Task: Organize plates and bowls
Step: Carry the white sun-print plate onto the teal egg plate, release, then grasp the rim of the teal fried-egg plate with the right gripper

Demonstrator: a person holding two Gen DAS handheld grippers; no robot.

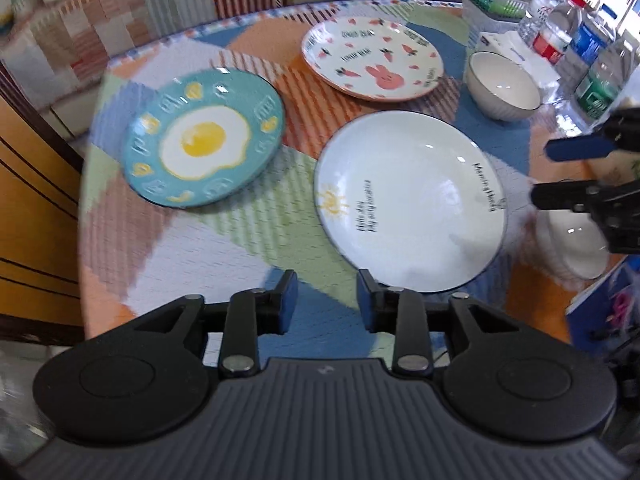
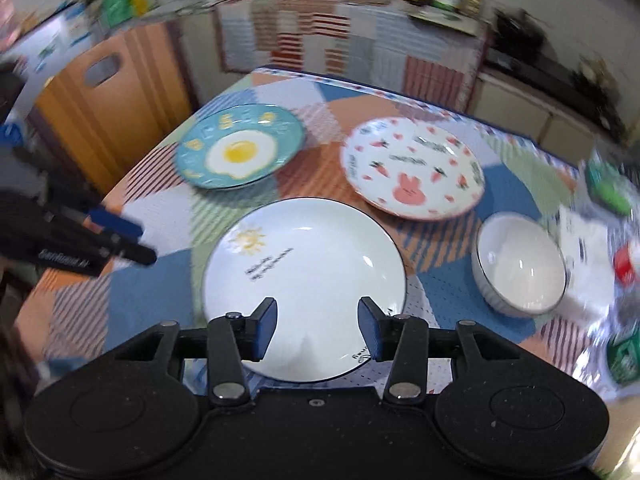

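Table [image 2: 132,312], patchwork-patterned cloth: carrying three plates and two bowls, all lying flat and apart from one another.

White plate [image 2: 312,276], sun motif and black lettering, dark rim: sitting nearest, at the middle of the near edge.

Teal plate [image 2: 240,146], fried-egg print: lying far left.

Rabbit plate [image 2: 412,168], carrots and a pink rabbit: lying far right of centre.

White bowl [image 2: 520,264], dark rim: standing upright to the right of the white plate, near the rabbit plate.

Second white bowl [image 1: 576,248]: showing only in the left wrist view, at the near right, partly hidden behind the right gripper.

Left gripper [image 1: 327,300]: hovering over bare cloth just left of the white plate, fingers standing apart, gripping nothing.

Right gripper [image 2: 317,328]: hanging above the white plate's near part, fingers spread apart, nothing between the pads.

Bottles [image 1: 576,36]: crowding the far right edge.
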